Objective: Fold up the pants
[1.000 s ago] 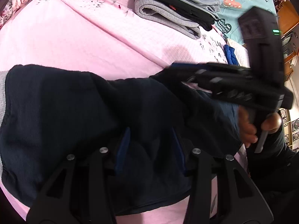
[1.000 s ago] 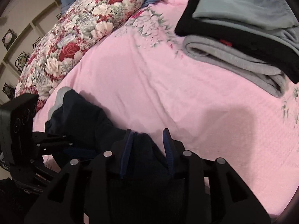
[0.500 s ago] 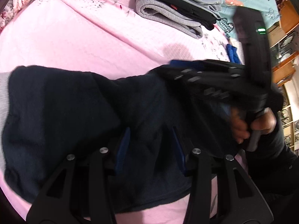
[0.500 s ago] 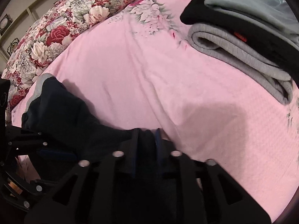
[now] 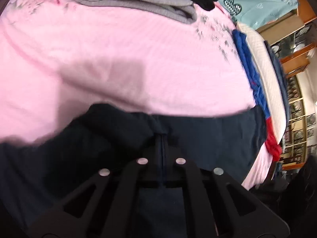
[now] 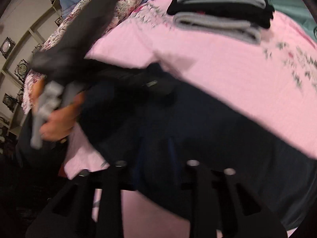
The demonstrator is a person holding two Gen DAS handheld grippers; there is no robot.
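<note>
The dark navy pants (image 5: pixel 208 136) lie on the pink bedsheet (image 5: pixel 118 59) near its front edge. My left gripper (image 5: pixel 162 138) is shut on a fold of the pants. It also shows in the right wrist view (image 6: pixel 152 83), held by a hand, its tips on the fabric. The pants (image 6: pixel 198 123) fill the lower right wrist view. My right gripper (image 6: pixel 156 152) is open, its fingers apart over the dark fabric. The view is blurred.
A stack of folded grey and black clothes (image 5: pixel 150 2) sits at the far side of the bed. A floral pillow (image 6: pixel 126 4) lies far left. Blue and red cloth (image 5: pixel 255 79) hangs at the bed's right edge, with wooden shelves beyond.
My left gripper closed on the pants and swung right. My right gripper, shut on the pants half a second ago, has opened and shifted; the pants now lie spread along the bed edge.
</note>
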